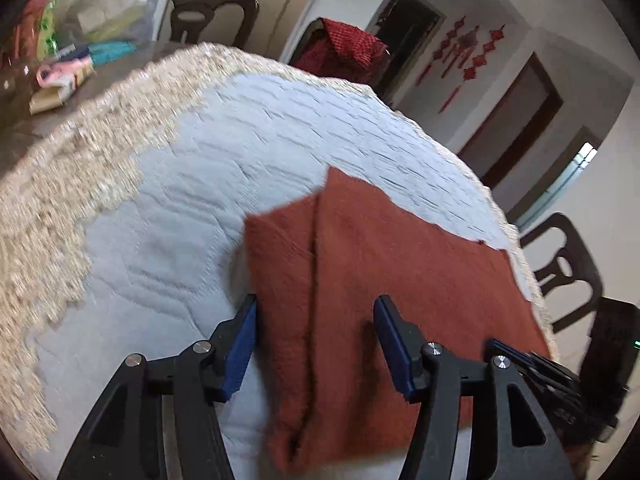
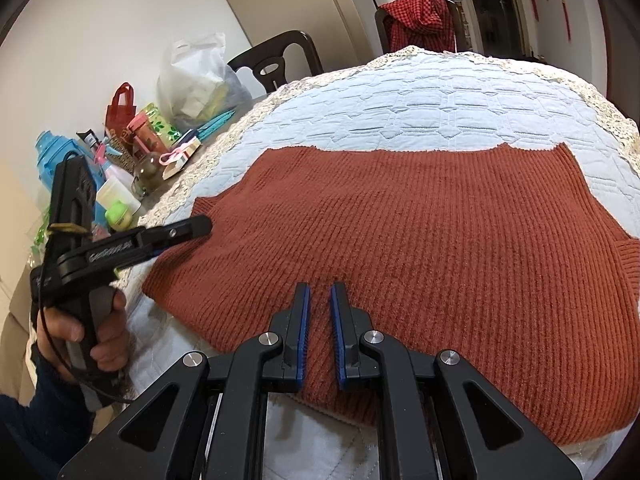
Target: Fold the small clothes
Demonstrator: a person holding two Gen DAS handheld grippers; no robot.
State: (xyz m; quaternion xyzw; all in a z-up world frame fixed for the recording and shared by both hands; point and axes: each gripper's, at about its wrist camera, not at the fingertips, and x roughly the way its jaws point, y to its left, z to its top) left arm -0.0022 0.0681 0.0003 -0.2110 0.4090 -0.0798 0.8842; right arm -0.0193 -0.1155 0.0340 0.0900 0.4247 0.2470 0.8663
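Sweater (image 2: 420, 240) flat on counter (image 2: 440, 108), one side flap folded in — rest left. Left gripper (image 1: 316, 344) released over it; right gripper (image 2: 319, 328) nearly clenched, pinching a ridge of knit.

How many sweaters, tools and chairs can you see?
Rust-red ribbed knitted sweater: 1
Black two-finger tools with blue pads, left and right: 2
Dark wooden chairs: 3
Total: 6
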